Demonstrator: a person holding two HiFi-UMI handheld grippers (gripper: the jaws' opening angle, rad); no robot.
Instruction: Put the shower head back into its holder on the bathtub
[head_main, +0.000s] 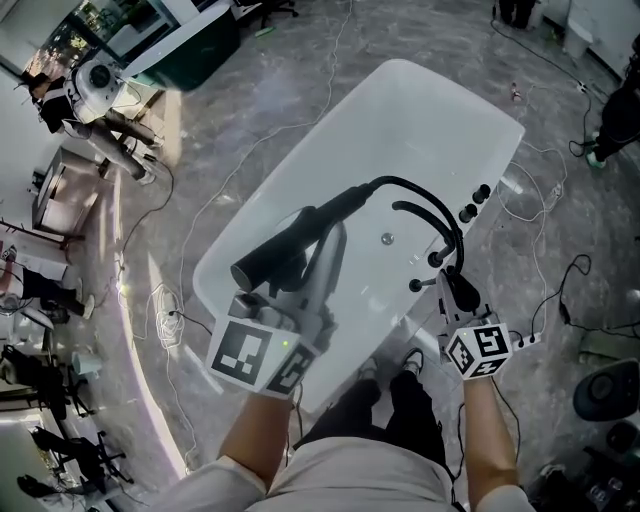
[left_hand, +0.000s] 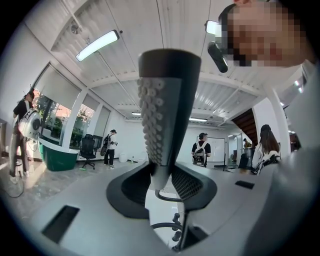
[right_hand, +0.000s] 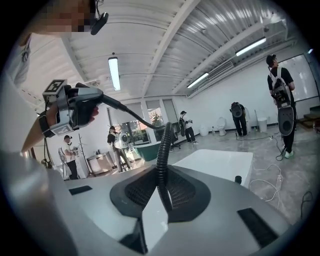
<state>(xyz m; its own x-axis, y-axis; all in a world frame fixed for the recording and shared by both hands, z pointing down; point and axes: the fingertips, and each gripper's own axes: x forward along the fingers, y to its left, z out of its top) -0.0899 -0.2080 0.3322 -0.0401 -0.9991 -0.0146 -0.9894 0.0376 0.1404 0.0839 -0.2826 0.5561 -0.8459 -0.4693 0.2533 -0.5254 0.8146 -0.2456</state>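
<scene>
A: What do we hold, nearest first?

B: The left gripper (left_hand: 161, 185) is clamped on the shower head (head_main: 290, 245), with its pads pressing the narrow neck. The right gripper (right_hand: 161, 192) is closed on the hose (head_main: 420, 190), which runs up between its pads.

A: Where is the shower head?

B: It is in the air over the near left part of the tub (head_main: 440, 110). It sits in no holder.

A: How does its long axis lie?

B: In the head view it slants from the thick spray end at lower left to the hose end at upper right. It crosses the left gripper's jaws and does not run along them.

A: Which way is the holder?

B: It is to the right. The fittings (head_main: 470, 211) stand in a row on the tub's right rim, beside the black spout (head_main: 432, 215). We cannot single out the holder among them. The right gripper is just beside that row, and the left gripper is well apart from it. We judge that the left gripper must carry the shower head rightward across the tub, while the right gripper guides the hose clear of the spout.

A: How does the shower head look?

B: It is a dark, matte wand. It widens from the neck to a flat face set with rows of small grey nozzles. The hose is black and ribbed, and it arcs from the wand's thin end over the tub to the right gripper.
</scene>
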